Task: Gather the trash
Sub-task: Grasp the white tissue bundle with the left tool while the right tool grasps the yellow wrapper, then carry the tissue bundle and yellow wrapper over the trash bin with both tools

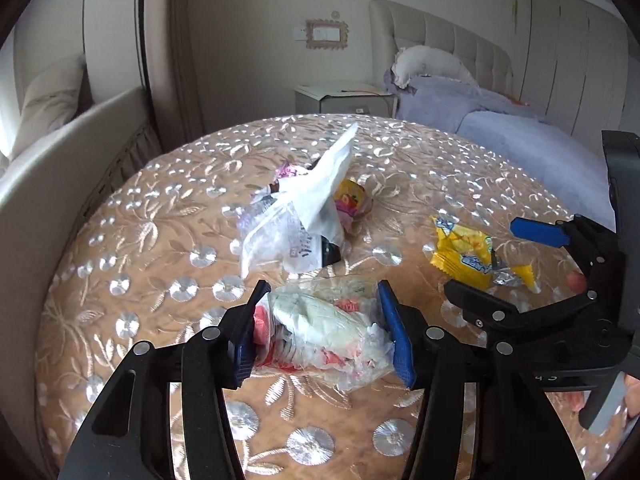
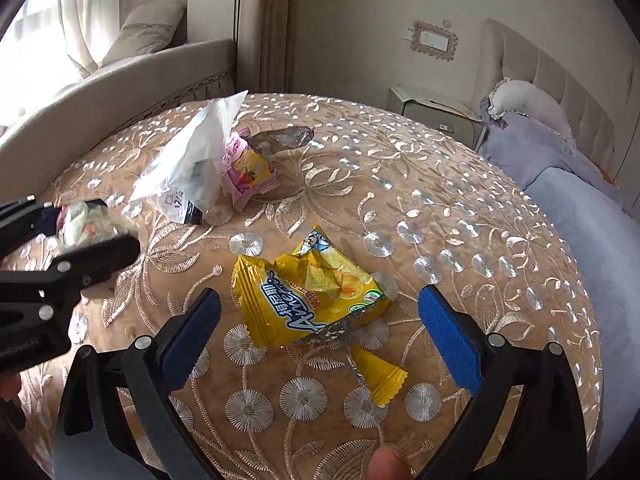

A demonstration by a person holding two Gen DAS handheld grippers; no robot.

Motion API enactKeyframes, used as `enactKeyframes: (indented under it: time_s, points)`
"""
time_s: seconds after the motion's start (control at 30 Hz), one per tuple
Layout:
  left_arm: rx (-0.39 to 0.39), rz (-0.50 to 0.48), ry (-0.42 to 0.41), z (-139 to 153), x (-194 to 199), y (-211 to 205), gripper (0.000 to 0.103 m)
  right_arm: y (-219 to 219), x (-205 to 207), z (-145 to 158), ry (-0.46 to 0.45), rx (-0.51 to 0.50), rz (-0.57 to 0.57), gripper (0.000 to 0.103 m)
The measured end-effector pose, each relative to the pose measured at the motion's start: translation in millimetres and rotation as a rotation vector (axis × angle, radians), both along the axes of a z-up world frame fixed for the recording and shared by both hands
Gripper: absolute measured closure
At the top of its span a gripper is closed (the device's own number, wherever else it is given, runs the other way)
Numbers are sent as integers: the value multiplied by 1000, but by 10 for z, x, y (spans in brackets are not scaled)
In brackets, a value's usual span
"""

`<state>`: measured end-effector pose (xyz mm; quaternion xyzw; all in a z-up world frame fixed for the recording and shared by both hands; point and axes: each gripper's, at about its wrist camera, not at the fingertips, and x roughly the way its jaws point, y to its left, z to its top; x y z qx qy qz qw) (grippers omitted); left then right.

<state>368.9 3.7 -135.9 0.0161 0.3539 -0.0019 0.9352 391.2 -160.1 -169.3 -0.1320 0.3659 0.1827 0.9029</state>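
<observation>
Squeezing the crumpled clear plastic bag [image 1: 320,332] between the blue pads, our left claw [image 1: 326,334] has it clamped from both sides, low over the table [image 1: 132,240]. To carry this step well, we judge it best to keep the hold on the thick middle of the bundle, since the loose film at its edges would likely slip out, and to lift straight up before moving off.

Our right claw [image 2: 320,334] stands wide open with nothing pressed between its pads; the yellow snack wrapper [image 2: 308,300] lies flat on the table between and just ahead of them. We would bring the pads down either side of the puffed centre of the wrapper, not its thin torn tail, and close gently so the foil buckles into the grip instead of skating away.

The bag is soft, wrinkled and see-through, stuffed with white and pink scraps. The wrapper is glossy foil with crimped ends and a silver inside showing at the tear. Farther back sit a white tissue pack [image 1: 316,192] and a pink wrapper [image 2: 248,168], touching each other. The tablecloth is tan, embroidered with shiny silver discs and leaf stitching, a little bumpy underfoot for thin litter.
</observation>
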Motion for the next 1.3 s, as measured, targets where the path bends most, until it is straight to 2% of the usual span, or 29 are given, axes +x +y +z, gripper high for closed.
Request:
enactKeyframes:
  time_s: [0.1, 0.13, 0.17, 0.23, 0.43, 0.6, 0.77, 1.03, 1.3]
  points:
    - [3, 4, -8, 19, -7, 22, 50, 81, 61, -69, 34, -42, 6, 53]
    - [-6, 2, -8, 22, -17, 24, 50, 95, 85, -96, 49, -55, 3, 79]
    - [-8, 1, -11, 25, -31, 20, 50, 93, 96, -113, 60, -55, 4, 89]
    - [-2, 1, -16, 32, -60, 2, 50, 54, 75, -94, 54, -35, -4, 93]
    - [5, -15, -55, 178, -238, -102, 50, -93, -234, 250, -41, 19, -17, 93]
    - [2, -49, -96, 329, -459, -287, 50, -246, -675, 550, -110, 59, -14, 93]
    - [-4, -117, -123, 398, -739, -602, 50, -433, -1182, 759, -187, 53, -26, 93]
    - [-25, -234, -136, 372, -1181, -1137, 49, -863, -1826, 851, -248, 58, -116, 93]
    - [-25, -327, -142, 309, -1561, -1544, 49, -1333, -2227, 725, -240, 52, -241, 92]
